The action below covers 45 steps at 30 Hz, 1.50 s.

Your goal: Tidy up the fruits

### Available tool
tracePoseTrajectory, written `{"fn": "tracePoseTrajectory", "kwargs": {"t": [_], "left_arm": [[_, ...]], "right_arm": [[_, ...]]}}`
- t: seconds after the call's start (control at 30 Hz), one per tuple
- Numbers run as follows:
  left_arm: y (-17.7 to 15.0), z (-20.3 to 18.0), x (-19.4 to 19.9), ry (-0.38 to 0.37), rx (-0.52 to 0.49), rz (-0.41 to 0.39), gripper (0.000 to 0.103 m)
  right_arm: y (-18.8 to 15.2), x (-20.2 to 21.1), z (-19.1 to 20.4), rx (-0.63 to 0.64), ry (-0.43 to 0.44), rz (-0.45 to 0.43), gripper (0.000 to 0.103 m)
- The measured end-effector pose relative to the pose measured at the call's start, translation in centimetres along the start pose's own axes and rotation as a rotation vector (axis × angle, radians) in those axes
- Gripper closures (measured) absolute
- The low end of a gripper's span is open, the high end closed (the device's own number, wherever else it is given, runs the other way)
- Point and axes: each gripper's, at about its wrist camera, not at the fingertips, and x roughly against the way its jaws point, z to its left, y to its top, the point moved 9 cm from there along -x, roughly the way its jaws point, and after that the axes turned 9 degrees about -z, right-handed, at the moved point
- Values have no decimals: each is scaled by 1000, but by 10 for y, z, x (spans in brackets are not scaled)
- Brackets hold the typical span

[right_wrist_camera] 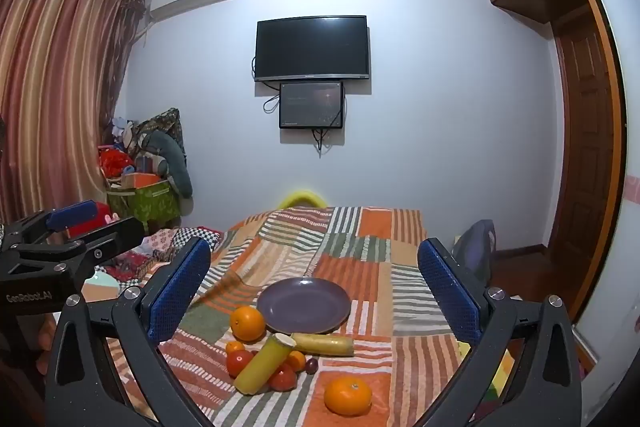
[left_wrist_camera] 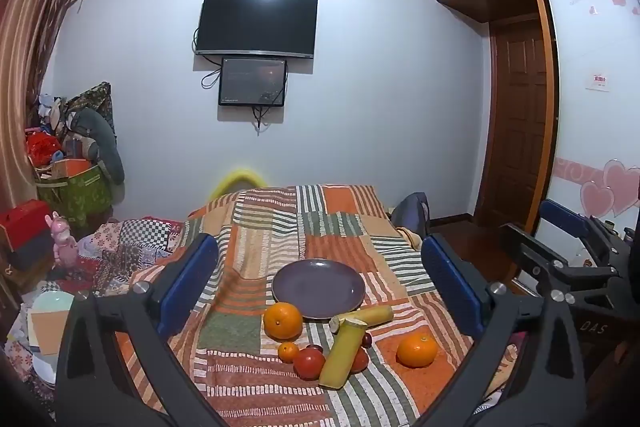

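Note:
An empty purple plate (left_wrist_camera: 318,287) (right_wrist_camera: 303,304) lies on a striped patchwork cloth (left_wrist_camera: 260,251) (right_wrist_camera: 360,267). In front of it lie an orange (left_wrist_camera: 282,320) (right_wrist_camera: 247,323), two yellow banana-like pieces (left_wrist_camera: 343,353) (right_wrist_camera: 262,363), red tomatoes (left_wrist_camera: 309,363) (right_wrist_camera: 239,363), a small tangerine (left_wrist_camera: 288,351), a dark grape (right_wrist_camera: 311,365) and a second orange (left_wrist_camera: 416,349) (right_wrist_camera: 347,395) apart to the right. My left gripper (left_wrist_camera: 318,291) and right gripper (right_wrist_camera: 314,291) are both open and empty, held back from the fruit.
The right gripper shows at the right edge of the left wrist view (left_wrist_camera: 560,267); the left gripper shows at the left of the right wrist view (right_wrist_camera: 68,243). Cluttered bedding and boxes (left_wrist_camera: 72,195) lie left. A dark bag (right_wrist_camera: 476,247) and wooden door (right_wrist_camera: 580,167) stand right.

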Motion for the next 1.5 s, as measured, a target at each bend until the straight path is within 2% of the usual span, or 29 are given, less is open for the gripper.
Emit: {"fn": "tracePoseTrajectory", "kwargs": {"t": [0.23,0.47,1.5], "left_arm": [[1,3,5,17,-16,-7,0],[4,-4,-6,5,-24,9,0],[0,-2,-2,4,-17,15,0]], "right_arm": [[0,0,1,-4,8,4,0],[1,-1,-2,-9,6,6,0],[0,4,-6,-37,9,3,0]]}}
